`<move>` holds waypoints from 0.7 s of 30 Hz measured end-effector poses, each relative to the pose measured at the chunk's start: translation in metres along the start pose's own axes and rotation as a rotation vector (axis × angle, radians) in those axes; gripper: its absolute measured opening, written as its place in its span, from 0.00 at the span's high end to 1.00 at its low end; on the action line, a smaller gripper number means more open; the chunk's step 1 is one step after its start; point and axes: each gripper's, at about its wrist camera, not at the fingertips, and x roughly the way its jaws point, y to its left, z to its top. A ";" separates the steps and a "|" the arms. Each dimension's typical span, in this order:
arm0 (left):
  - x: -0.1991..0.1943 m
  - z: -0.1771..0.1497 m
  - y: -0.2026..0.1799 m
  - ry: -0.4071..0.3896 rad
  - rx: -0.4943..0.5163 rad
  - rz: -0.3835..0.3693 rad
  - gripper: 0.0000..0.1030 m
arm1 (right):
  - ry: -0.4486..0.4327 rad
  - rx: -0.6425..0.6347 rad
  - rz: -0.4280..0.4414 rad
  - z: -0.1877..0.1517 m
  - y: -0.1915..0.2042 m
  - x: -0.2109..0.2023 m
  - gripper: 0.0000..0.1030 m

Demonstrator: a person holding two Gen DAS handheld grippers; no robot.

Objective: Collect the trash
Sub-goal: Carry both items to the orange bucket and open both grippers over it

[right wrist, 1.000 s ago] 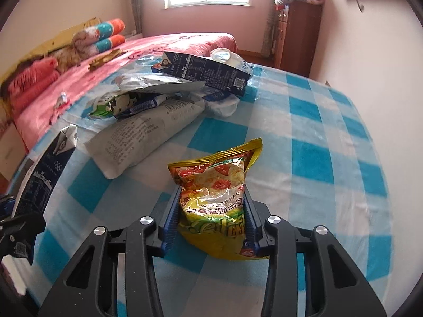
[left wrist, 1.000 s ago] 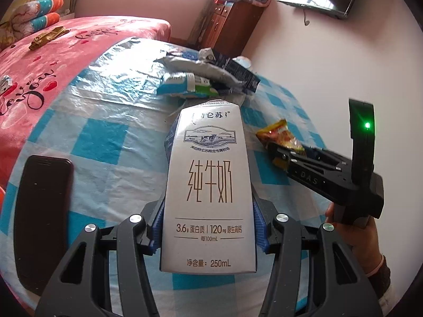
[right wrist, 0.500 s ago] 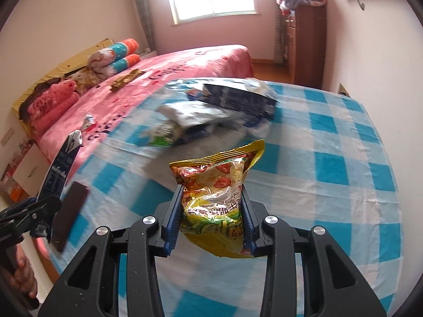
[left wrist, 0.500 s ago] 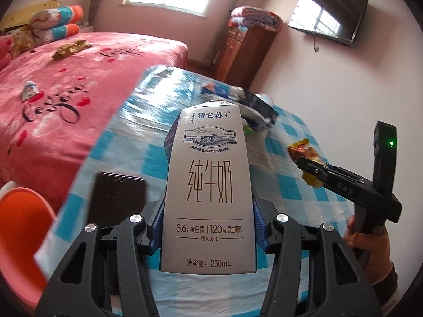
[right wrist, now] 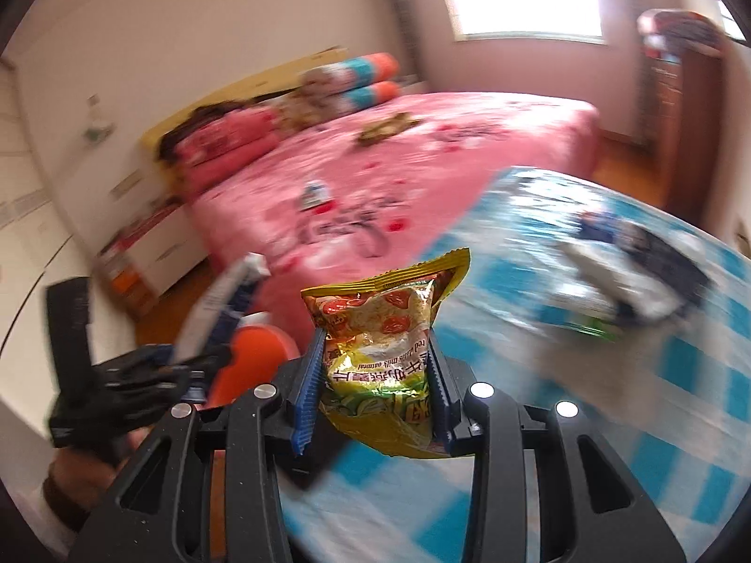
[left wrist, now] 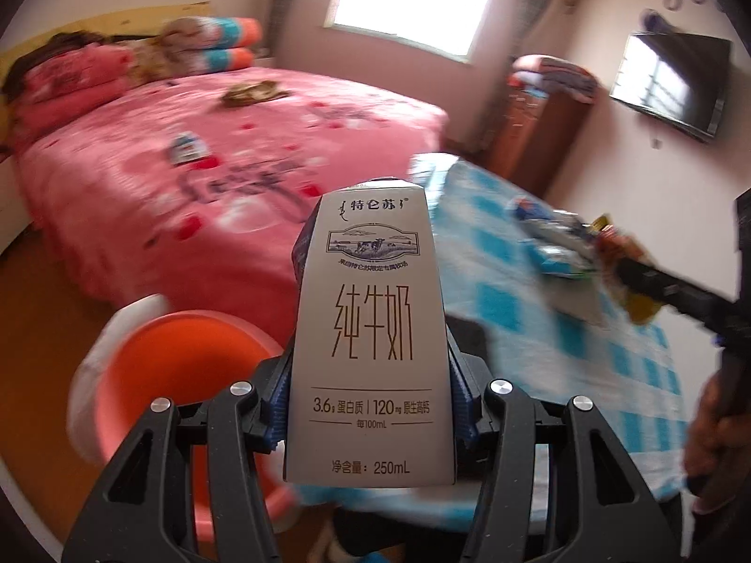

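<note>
Left gripper (left wrist: 371, 403) clamped on milk carton (left wrist: 371, 328), right gripper (right wrist: 375, 384) clamped on crinkly snack bag (right wrist: 380, 356) (thin, slippery), both near orange bin (left wrist: 187, 366); either could miss it

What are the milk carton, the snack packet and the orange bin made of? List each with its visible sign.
Grey-white rectangular milk carton: probably coated paperboard; flat panels, crisp folded edges, matte printed face.
Yellow crinkled snack packet: likely metallised plastic film; creases, glossy glints, serrated top seal.
Round orange bin: looks like moulded plastic; smooth, uniform colour, soft sheen. Blur leaves its white liner's material open.
</note>
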 end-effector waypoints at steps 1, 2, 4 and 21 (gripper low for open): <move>0.002 -0.003 0.012 0.009 -0.019 0.021 0.47 | 0.017 -0.021 0.038 0.004 0.016 0.009 0.61; 0.003 -0.005 0.022 0.017 -0.034 0.036 0.47 | 0.027 -0.035 0.059 0.007 0.026 0.015 0.61; 0.006 -0.012 0.042 0.035 -0.065 0.073 0.47 | 0.057 -0.077 0.109 0.013 0.054 0.032 0.60; 0.013 -0.053 0.146 0.058 -0.274 0.291 0.29 | 0.131 -0.086 0.270 0.016 0.130 0.107 0.17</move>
